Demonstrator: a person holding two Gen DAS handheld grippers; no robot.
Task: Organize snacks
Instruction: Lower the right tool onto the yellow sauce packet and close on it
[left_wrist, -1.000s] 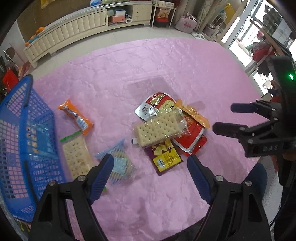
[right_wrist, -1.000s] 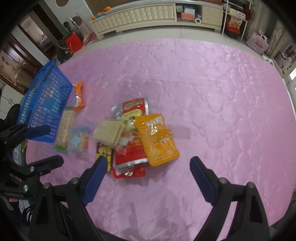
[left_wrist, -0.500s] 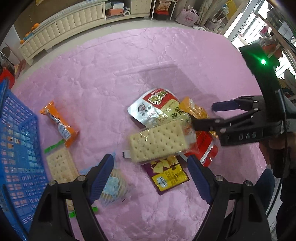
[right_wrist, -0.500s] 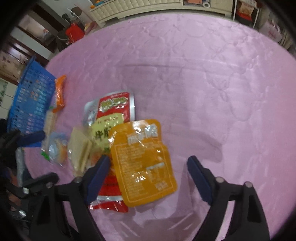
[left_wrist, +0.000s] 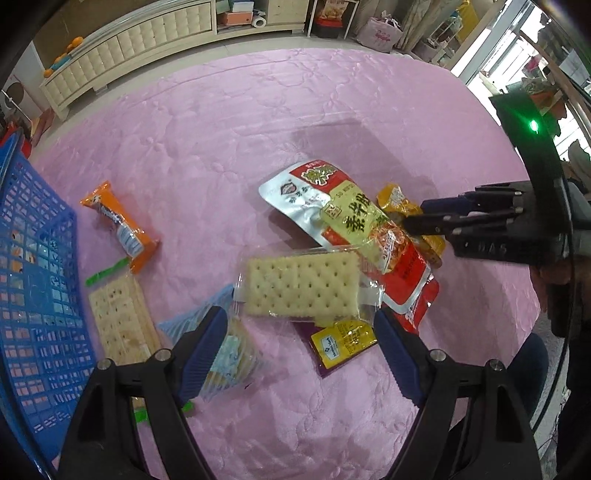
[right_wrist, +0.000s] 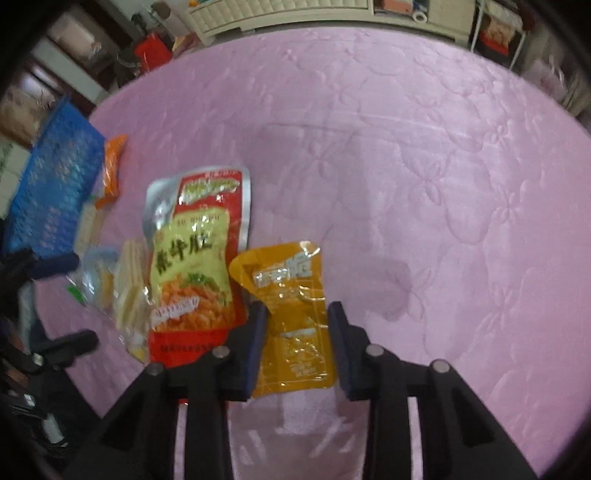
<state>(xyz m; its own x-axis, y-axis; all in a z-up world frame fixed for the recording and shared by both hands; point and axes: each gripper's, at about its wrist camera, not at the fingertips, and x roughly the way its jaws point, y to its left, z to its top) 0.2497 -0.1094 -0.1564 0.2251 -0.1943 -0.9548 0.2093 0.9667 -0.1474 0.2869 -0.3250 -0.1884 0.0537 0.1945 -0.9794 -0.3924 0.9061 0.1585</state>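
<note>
Snack packs lie in a heap on the pink cloth (left_wrist: 221, 129). My right gripper (right_wrist: 297, 308) points down over an orange pouch (right_wrist: 291, 291). Its jaws are closing, and the pads squeeze the pouch's sides so that it buckles. From the left wrist view the right gripper (left_wrist: 415, 214) pinches that orange pouch (left_wrist: 397, 197) at the heap's right side. My left gripper (left_wrist: 299, 314) hangs open just above a clear cracker pack (left_wrist: 303, 288), which touches neither finger. A yellow-green pouch (left_wrist: 354, 218) lies on a red and silver pouch (left_wrist: 306, 184).
A blue basket (left_wrist: 33, 295) stands at the left edge. Near it lie an orange wafer bar (left_wrist: 120, 229), a second cracker pack (left_wrist: 118, 317) and a light blue packet (left_wrist: 229, 354). A purple and yellow packet (left_wrist: 343, 343) pokes out under the heap. Cabinets line the far wall.
My right gripper came down over the orange pouch and drew its jaws in on it. The left gripper sank closer to the cracker pack, still just as wide.
</note>
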